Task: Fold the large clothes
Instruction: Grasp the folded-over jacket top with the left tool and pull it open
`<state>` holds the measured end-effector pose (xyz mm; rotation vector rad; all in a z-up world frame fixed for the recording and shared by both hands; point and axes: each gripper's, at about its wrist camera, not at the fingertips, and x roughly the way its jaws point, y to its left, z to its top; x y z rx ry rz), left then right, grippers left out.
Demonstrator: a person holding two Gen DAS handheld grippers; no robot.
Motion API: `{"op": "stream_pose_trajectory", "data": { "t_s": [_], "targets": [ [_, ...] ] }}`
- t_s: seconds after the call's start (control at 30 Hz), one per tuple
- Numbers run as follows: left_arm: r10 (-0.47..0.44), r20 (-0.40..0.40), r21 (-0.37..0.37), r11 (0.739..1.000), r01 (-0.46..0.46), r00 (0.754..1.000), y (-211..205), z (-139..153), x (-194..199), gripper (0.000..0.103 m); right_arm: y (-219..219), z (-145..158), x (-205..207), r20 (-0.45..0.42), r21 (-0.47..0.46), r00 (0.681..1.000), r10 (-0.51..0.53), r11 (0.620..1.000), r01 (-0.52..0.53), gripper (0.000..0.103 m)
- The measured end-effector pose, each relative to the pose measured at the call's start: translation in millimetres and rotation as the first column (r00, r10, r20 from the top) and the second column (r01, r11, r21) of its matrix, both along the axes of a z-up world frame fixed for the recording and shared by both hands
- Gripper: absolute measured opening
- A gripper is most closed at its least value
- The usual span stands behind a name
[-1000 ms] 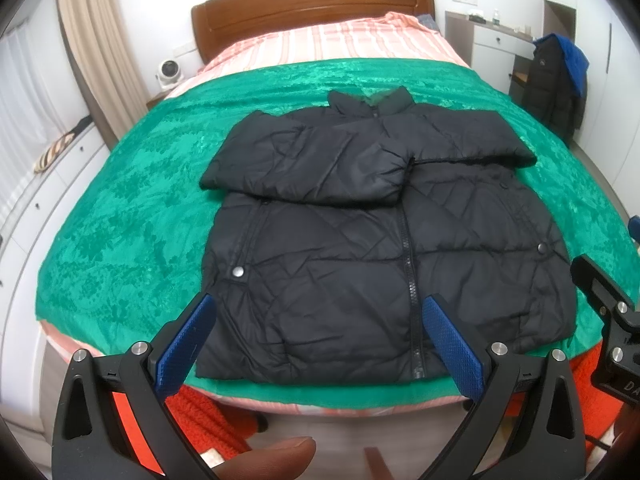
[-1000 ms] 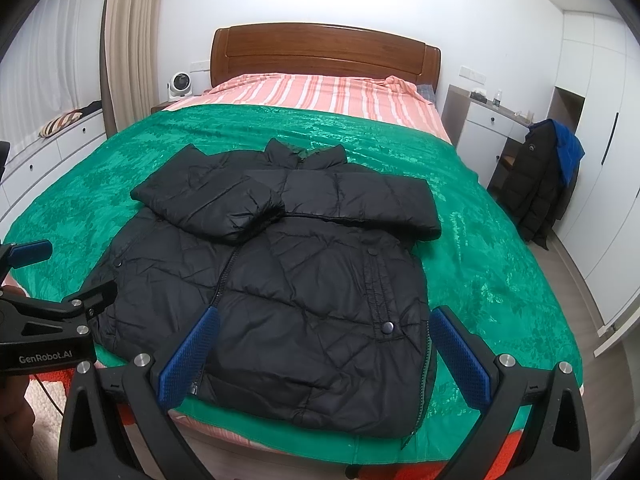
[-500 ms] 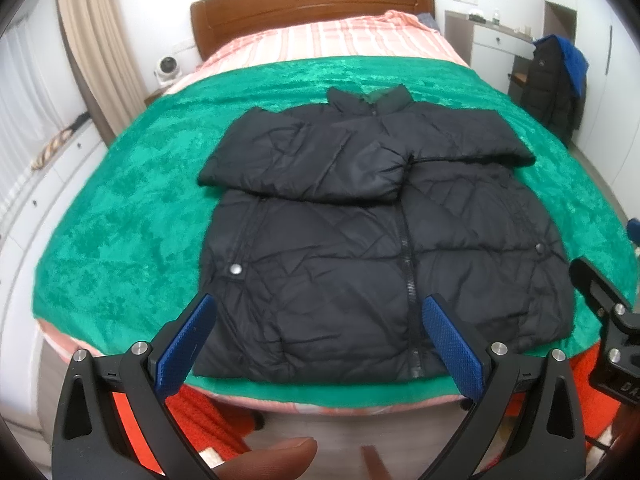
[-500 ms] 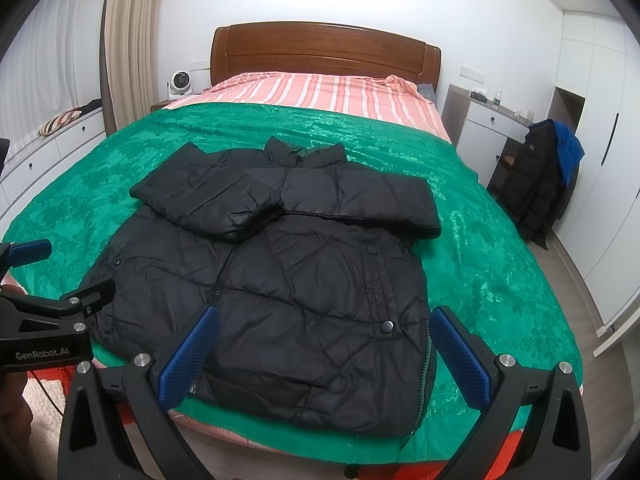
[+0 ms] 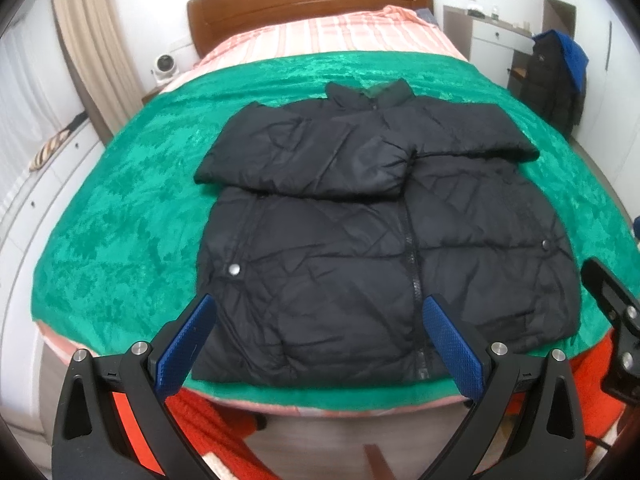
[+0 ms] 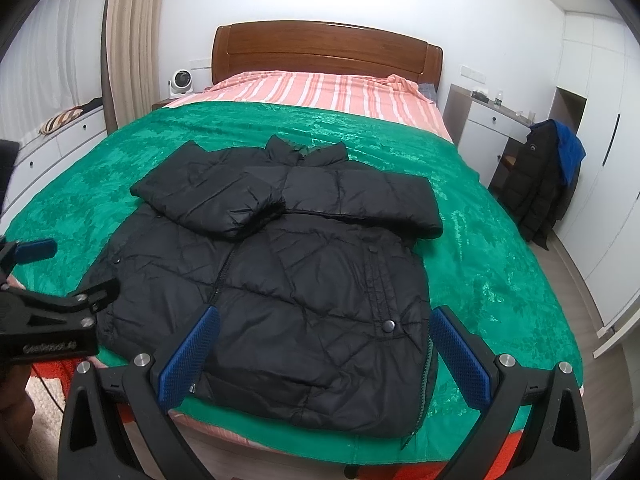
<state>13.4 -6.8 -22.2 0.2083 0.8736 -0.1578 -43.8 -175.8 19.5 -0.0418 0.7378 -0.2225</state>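
Observation:
A black quilted puffer jacket (image 5: 360,248) lies front up on the green bedspread (image 5: 120,208), collar toward the headboard, both sleeves folded across its chest. It also shows in the right wrist view (image 6: 288,280). My left gripper (image 5: 316,340) is open and empty, hovering over the jacket's hem at the foot of the bed. My right gripper (image 6: 320,352) is open and empty, over the hem's right part. The left gripper also shows at the left edge of the right wrist view (image 6: 48,312).
The bed has a wooden headboard (image 6: 328,52) and striped pink sheet (image 6: 312,92). White drawers (image 6: 60,136) run along the left. A dark coat on a chair (image 6: 540,184) and wardrobe stand right. An orange-red rug (image 5: 224,428) lies below the bed's foot.
Both grippers have edged slightly forward toward the jacket's hem. The jacket has not moved and both stay open.

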Motion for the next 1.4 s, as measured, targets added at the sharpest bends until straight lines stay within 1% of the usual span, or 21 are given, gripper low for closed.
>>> {"op": "stream_pose_trajectory", "data": {
  "t_s": [0.17,0.3,0.37,0.43,0.53,0.57,0.63,0.67,0.7,0.73,0.8,0.83,0.9,0.97,1.03,1.07,1.13,1.17,1.2,1.3,1.4],
  "targets": [
    [-0.178,0.010,-0.011,0.984,0.178,0.984,-21,8,42,0.103,-6,-7,-1,-0.010,0.016,1.000,0.000,1.000,0.000,0.103],
    [-0.344,-0.027,0.041,0.938,0.345,0.938,-68,-9,102,0.103,-12,-7,-6,0.009,0.039,1.000,-0.008,0.999,0.008,0.103],
    [-0.362,-0.028,0.077,0.929,0.363,0.932,-85,-23,125,0.103,-14,-7,-11,0.021,0.046,1.000,-0.014,0.999,0.013,0.103],
    [-0.351,-0.046,0.149,0.923,0.354,0.935,-105,-49,154,0.103,-17,-9,-16,0.020,0.053,1.000,-0.015,0.999,0.014,0.103],
    [-0.317,-0.114,0.208,0.919,0.335,0.942,-118,-86,185,0.101,-20,-13,-25,0.016,0.056,1.000,-0.018,0.998,0.017,0.103],
    [-0.308,-0.131,0.204,0.922,0.329,0.942,-117,-93,191,0.097,-21,-14,-29,0.017,0.057,1.000,-0.018,0.998,0.017,0.103],
    [-0.297,-0.158,0.151,0.935,0.320,0.942,-109,-99,199,0.072,-23,-19,-36,0.017,0.063,1.000,-0.016,0.998,0.015,0.103],
    [-0.291,-0.150,0.139,0.940,0.312,0.945,-104,-96,199,0.062,-25,-23,-39,0.013,0.072,1.000,-0.015,0.997,0.014,0.103],
    [-0.277,-0.132,0.150,0.943,0.296,0.952,-99,-90,198,0.039,-27,-28,-40,0.004,0.084,1.000,-0.012,0.996,0.012,0.103],
    [-0.260,-0.113,0.163,0.947,0.276,0.959,-92,-81,198,0.035,-29,-32,-40,-0.004,0.092,1.000,-0.012,0.996,0.012,0.103],
    [-0.241,-0.090,0.086,0.965,0.249,0.966,-68,-54,199,0.029,-32,-40,-40,-0.024,0.113,1.000,-0.007,0.994,0.010,0.103],
    [-0.209,-0.057,0.045,0.976,0.211,0.976,-46,-31,200,0.029,-33,-41,-39,-0.025,0.118,1.000,-0.003,0.993,0.006,0.103],
    [-0.150,-0.010,0.006,0.989,0.150,0.989,-12,-2,203,0.029,-32,-39,-39,-0.012,0.116,1.000,0.003,0.993,-0.001,0.103],
    [-0.050,0.038,-0.040,0.998,0.051,0.998,37,29,209,0.028,-28,-35,-39,0.011,0.111,1.000,0.020,0.994,-0.021,0.103],
    [0.084,0.083,-0.059,0.995,-0.079,0.993,96,51,216,0.028,-22,-33,-38,0.026,0.104,0.999,0.041,0.994,-0.043,0.103],
    [0.149,0.097,-0.064,0.988,-0.143,0.984,123,57,219,0.028,-18,-32,-36,0.028,0.101,0.998,0.055,0.993,-0.058,0.103],
    [0.309,0.109,-0.072,0.950,-0.303,0.945,188,61,223,0.027,-10,-34,-33,0.021,0.097,0.996,0.085,0.992,-0.086,0.103],
    [0.377,0.114,-0.062,0.926,-0.372,0.919,213,58,224,0.027,-7,-35,-32,0.018,0.095,0.995,0.094,0.991,-0.096,0.103],
    [0.454,0.118,-0.040,0.891,-0.453,0.883,242,52,225,0.027,-4,-37,-31,0.014,0.093,0.994,0.104,0.990,-0.105,0.103],
    [0.625,0.049,0.005,0.780,-0.626,0.779,323,12,230,0.025,5,-43,-24,-0.010,0.083,0.991,0.130,0.988,-0.128,0.103],
    [0.686,-0.030,0.005,0.727,-0.686,0.727,362,-26,230,0.025,11,-49,-19,-0.037,0.071,0.990,0.138,0.988,-0.135,0.103]
  ]
}}
